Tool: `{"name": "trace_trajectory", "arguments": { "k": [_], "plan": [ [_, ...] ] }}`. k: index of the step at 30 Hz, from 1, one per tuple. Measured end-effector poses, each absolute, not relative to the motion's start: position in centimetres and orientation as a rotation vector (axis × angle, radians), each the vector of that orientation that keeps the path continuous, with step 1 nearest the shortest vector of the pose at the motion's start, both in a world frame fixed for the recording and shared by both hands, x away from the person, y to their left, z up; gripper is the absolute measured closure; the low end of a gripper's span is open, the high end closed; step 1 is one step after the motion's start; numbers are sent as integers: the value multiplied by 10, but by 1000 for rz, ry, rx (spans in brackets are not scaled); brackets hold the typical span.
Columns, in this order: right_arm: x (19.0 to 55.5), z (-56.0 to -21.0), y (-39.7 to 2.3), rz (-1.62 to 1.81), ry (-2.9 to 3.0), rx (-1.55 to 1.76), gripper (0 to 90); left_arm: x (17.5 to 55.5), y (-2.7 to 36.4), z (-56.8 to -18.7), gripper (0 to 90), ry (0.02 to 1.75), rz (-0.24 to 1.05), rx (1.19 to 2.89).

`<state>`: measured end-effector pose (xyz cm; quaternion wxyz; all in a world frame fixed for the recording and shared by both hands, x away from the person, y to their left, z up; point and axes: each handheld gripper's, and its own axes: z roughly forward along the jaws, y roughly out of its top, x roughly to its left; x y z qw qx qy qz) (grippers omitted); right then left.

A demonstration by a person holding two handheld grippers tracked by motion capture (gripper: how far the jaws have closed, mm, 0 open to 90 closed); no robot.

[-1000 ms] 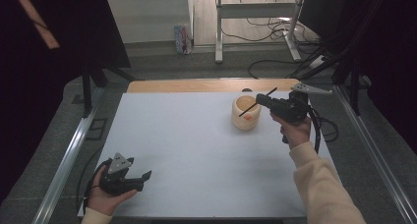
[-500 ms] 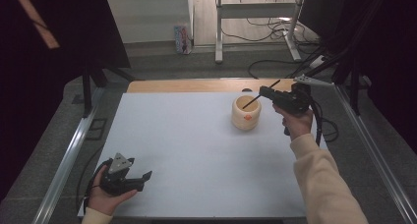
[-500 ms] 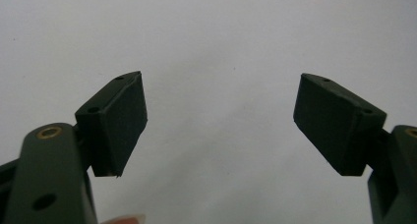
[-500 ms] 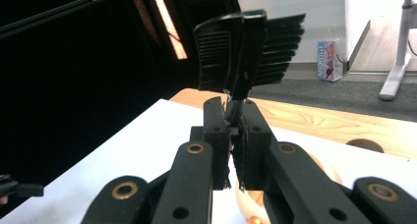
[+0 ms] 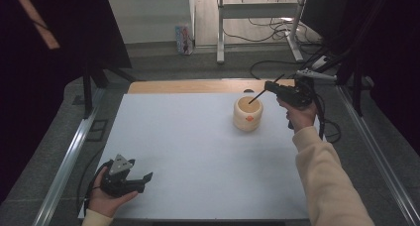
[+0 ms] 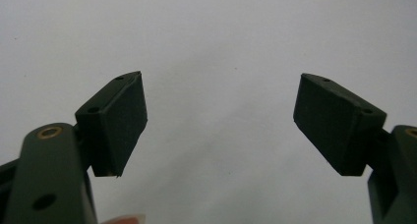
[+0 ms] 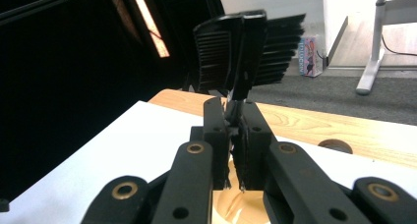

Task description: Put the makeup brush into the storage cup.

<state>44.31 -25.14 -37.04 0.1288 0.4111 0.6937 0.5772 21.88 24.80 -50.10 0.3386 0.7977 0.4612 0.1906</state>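
The setting is a recording lab or test room. A white-topped work table [image 5: 188, 151] with a bare wooden far edge [image 5: 193, 86] stands inside a metal rail frame [image 5: 69, 156]. Black curtains [image 5: 44, 62] close off both sides. Behind it, grey carpet [image 5: 163, 62] carries loose black cables [image 5: 267, 67] and a white metal desk leg [image 5: 220, 28].

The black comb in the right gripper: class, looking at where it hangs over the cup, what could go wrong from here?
1. The right gripper pinches the black comb by a thin edge, so it might twist or slip out.
2. The comb's low end sits at the rim of the tan cup, and a sideways nudge could tip the cup.
3. The cup stands near the far edge of the white table top, while the left gripper rests open, far away, so it cannot steady it.
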Motion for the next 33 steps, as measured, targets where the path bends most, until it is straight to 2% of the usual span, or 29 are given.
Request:
{"name": "trace_trajectory", "arguments": {
  "k": [33],
  "plan": [
    [469, -397, -229, 1473, 2123, 1242, 842, 219, 249, -502, 211, 1204, 497, 2082]
  ]
}}
